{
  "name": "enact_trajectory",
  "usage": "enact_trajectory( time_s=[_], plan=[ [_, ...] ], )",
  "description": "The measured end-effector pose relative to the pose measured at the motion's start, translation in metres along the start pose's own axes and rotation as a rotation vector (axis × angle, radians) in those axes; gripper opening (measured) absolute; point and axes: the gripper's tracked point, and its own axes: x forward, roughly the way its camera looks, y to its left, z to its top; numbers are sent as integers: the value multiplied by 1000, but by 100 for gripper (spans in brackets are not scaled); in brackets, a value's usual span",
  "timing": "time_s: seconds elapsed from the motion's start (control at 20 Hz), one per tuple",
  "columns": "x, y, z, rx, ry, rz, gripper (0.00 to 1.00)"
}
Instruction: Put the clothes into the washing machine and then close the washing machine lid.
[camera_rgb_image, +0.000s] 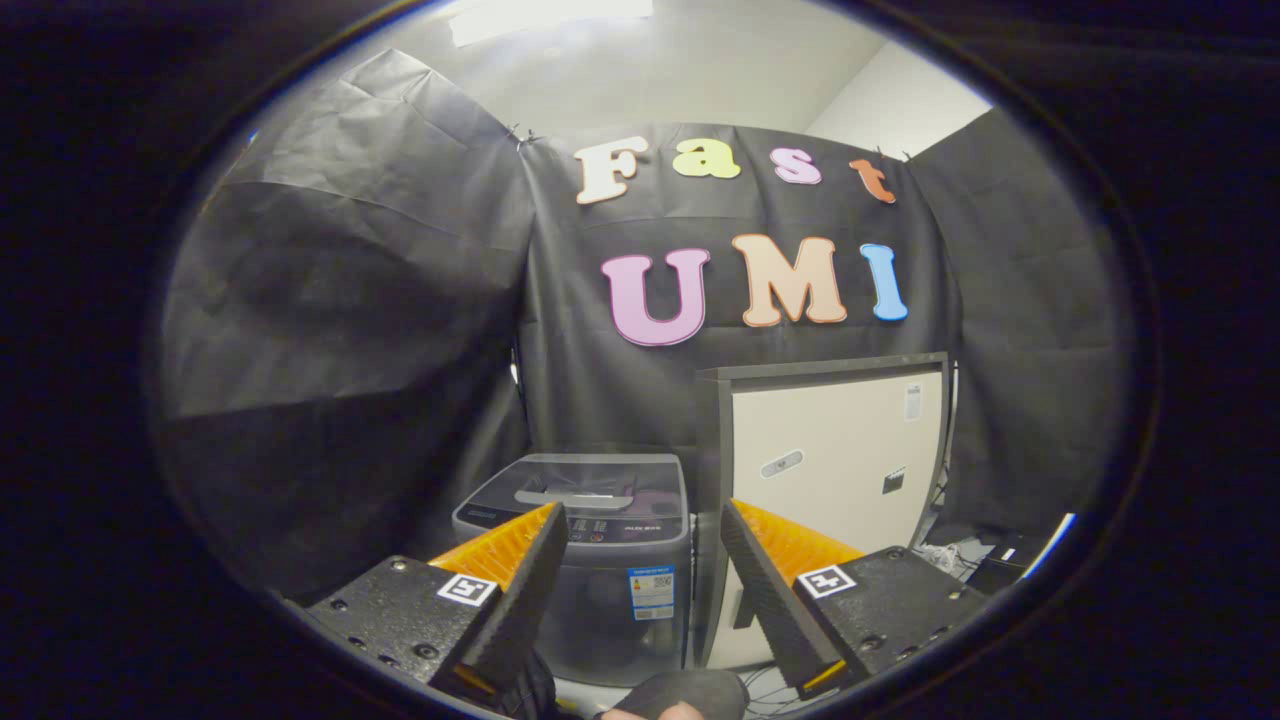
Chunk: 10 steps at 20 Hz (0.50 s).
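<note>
The tongs (640, 560) stand wide apart and hold nothing, framing the grey washing machine (590, 560) at lower centre of the frame, lid (580, 490) down, beside a beige cabinet (835, 450).

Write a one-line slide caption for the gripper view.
Open gripper faces a closed washing machine beside a beige cabinet.

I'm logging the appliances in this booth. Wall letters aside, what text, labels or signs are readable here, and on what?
Washing machine control panel: print too blurred to read.
Blue-and-white sticker on its front: too small to read.
White tag on the beige cabinet: too small to read.
Square markers on the open gripper, whose fingers frame the washer: patterns, no words.
</note>
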Motion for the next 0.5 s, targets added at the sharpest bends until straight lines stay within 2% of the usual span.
enact_trajectory(
  time_s=[0.5],
  plan=[
    [3,-2,-3,-18,4,-6,94]
  ],
)
